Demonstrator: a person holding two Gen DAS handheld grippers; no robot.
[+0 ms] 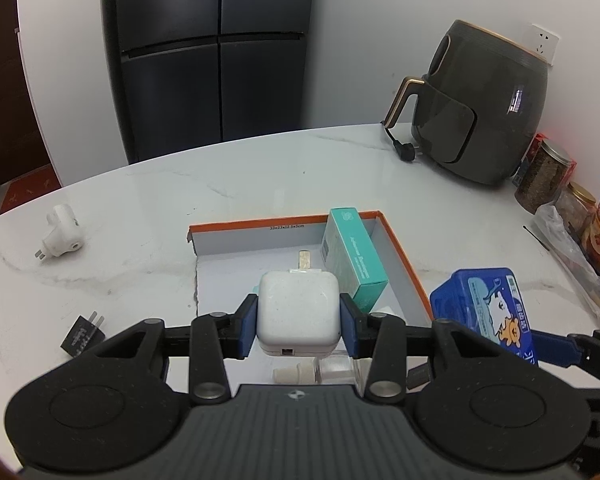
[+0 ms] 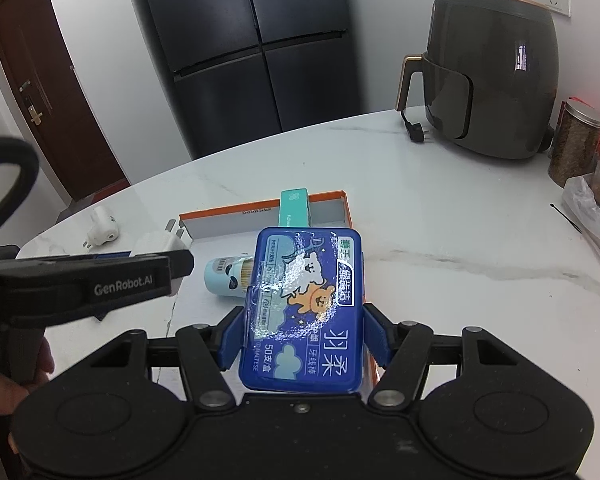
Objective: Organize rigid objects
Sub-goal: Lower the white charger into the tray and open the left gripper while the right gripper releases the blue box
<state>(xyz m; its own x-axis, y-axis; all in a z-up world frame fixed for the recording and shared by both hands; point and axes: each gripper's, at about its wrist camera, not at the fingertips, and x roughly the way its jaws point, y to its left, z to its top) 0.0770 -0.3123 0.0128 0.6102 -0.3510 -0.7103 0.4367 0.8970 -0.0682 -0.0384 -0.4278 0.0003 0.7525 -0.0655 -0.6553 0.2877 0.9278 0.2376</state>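
My left gripper (image 1: pixel 299 320) is shut on a white square charger (image 1: pixel 298 314), held above the orange-rimmed cardboard tray (image 1: pixel 404 256). A teal box (image 1: pixel 354 258) leans in the tray's far right corner. My right gripper (image 2: pixel 304 330) is shut on a blue floss-pick case (image 2: pixel 306 308), held over the tray's right side; the case also shows in the left wrist view (image 1: pixel 486 308). A pale blue toothpick tube (image 2: pixel 228 276) lies in the tray. A white plug adapter (image 1: pixel 62 232) and a black plug (image 1: pixel 82 334) lie on the table, left of the tray.
A grey air fryer (image 1: pixel 484 104) with its black cord plug (image 1: pixel 406 152) stands at the back right. Jars (image 1: pixel 546 176) and a plastic bag (image 1: pixel 572 240) crowd the right edge. A small clear bottle (image 1: pixel 320 372) lies under my left gripper. A dark fridge (image 1: pixel 216 48) stands behind the white marble table (image 1: pixel 220 184).
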